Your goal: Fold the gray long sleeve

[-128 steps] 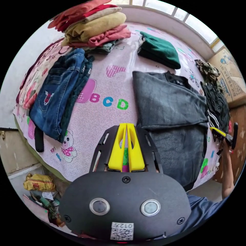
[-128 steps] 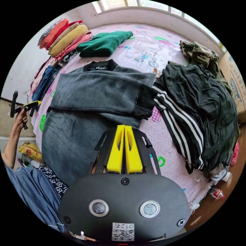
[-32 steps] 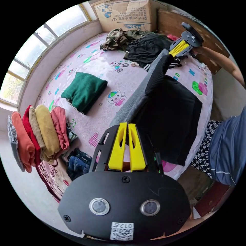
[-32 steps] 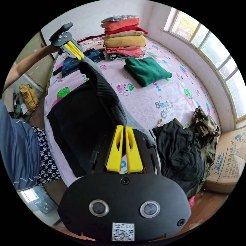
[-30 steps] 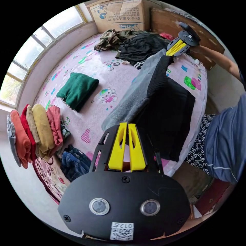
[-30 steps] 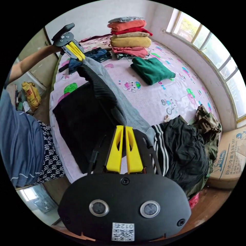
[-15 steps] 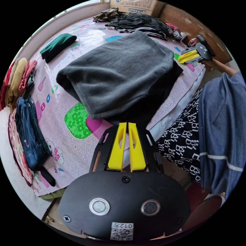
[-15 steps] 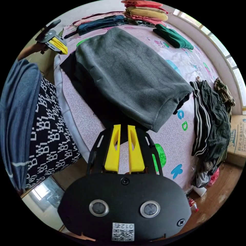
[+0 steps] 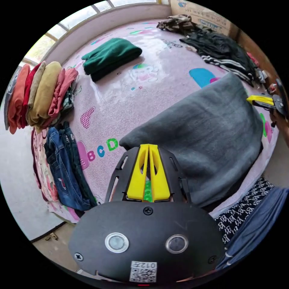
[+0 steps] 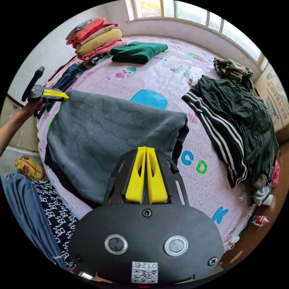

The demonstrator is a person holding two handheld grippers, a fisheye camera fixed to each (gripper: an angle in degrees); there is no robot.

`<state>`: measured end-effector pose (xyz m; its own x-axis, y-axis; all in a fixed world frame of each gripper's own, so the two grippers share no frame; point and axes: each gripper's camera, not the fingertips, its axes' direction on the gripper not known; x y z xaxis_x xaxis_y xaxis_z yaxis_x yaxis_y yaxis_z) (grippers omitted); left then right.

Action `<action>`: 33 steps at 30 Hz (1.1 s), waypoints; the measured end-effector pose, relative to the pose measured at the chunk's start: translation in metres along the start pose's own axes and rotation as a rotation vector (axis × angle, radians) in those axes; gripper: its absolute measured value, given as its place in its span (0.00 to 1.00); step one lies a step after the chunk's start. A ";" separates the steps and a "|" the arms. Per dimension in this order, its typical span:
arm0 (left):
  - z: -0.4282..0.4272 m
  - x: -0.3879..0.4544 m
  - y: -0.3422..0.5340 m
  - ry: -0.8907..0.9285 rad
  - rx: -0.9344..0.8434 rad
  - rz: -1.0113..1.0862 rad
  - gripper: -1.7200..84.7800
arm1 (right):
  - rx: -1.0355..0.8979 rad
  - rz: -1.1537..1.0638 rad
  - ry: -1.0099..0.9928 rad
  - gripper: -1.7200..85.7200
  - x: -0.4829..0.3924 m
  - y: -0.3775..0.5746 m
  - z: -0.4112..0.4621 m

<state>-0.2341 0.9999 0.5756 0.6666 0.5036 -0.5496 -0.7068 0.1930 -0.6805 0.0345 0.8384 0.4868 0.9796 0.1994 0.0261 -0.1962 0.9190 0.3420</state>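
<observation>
The gray long sleeve (image 9: 204, 132) (image 10: 114, 132) lies folded over on the pink bed sheet (image 9: 135, 90) at the bed's near edge, with a dark layer showing under its near side. In the left gripper view my left gripper (image 9: 149, 146) is shut, its tips at the garment's left end. From the right gripper view, the left gripper (image 10: 65, 96) pinches that corner. My right gripper (image 10: 146, 148) is shut at the garment's right end. Seen from the left, the right gripper (image 9: 248, 98) touches that edge. The edge between them looks raised.
A stack of folded clothes (image 9: 39, 93) (image 10: 96, 37), jeans (image 9: 63, 171) and a folded green garment (image 9: 111, 57) (image 10: 138, 51) lie on the far side. A dark striped pile (image 10: 237, 120) and a camouflage piece (image 10: 231, 69) lie beside a cardboard box (image 10: 275, 90). The person stands at the bed's edge.
The garment was lifted and folded over on itself. Half a second ago both grippers stood a little open off it; now both are shut at its two ends.
</observation>
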 end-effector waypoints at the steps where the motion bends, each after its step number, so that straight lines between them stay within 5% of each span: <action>1: 0.008 -0.005 -0.001 0.014 -0.018 -0.016 0.02 | -0.020 0.006 -0.019 0.02 0.006 0.000 0.004; 8: 0.014 -0.066 0.045 0.270 0.137 -0.318 0.02 | 0.057 0.099 -0.113 0.02 0.045 0.036 -0.046; 19: 0.059 -0.078 0.139 0.586 0.082 -0.350 0.09 | 0.139 0.445 -0.290 0.08 0.111 0.178 -0.091; 33: 0.090 -0.102 0.137 0.500 0.053 -0.349 0.13 | 0.068 0.442 -0.359 0.11 0.118 0.190 -0.082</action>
<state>-0.4199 1.0513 0.5821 0.8823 -0.0506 -0.4679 -0.4287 0.3236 -0.8435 0.1091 1.0648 0.4779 0.7611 0.4205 0.4938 -0.5986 0.7485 0.2852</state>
